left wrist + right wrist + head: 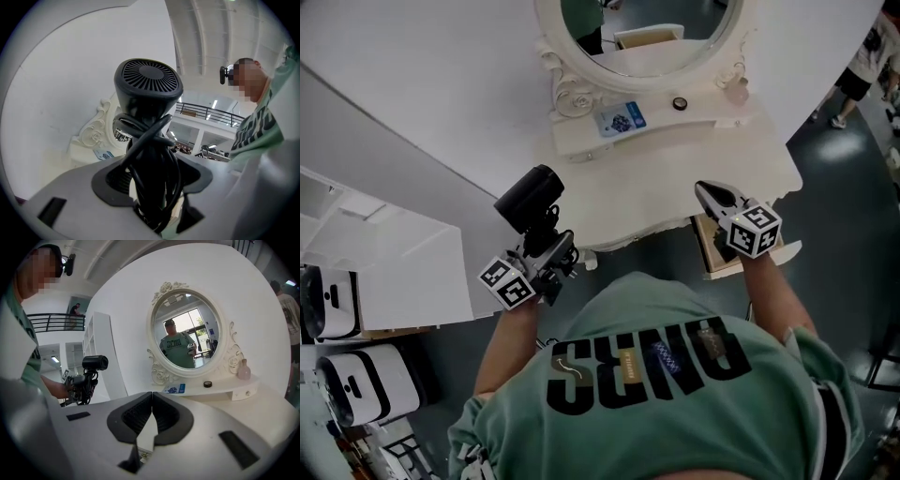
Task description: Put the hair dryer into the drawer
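My left gripper [546,239] is shut on the handle and wrapped black cord of a black hair dryer [529,197], held off the left front corner of the white dressing table [675,192]. In the left gripper view the hair dryer [147,89] stands upright between the jaws, with its rear grille facing the camera. The right gripper [710,194] is shut and holds nothing. It hovers over the table's front right edge, just above the open drawer [712,251] with a wooden bottom. The right gripper view shows its pads [140,413] meeting, and the hair dryer [95,363] far off at the left.
An oval mirror [647,33] with a carved frame stands on the table's raised shelf, which carries a blue card [621,119], a small black disc [680,103] and a pink bottle [243,370]. A white shelf unit [384,262] stands at the left. Another person [867,56] is at the far right.
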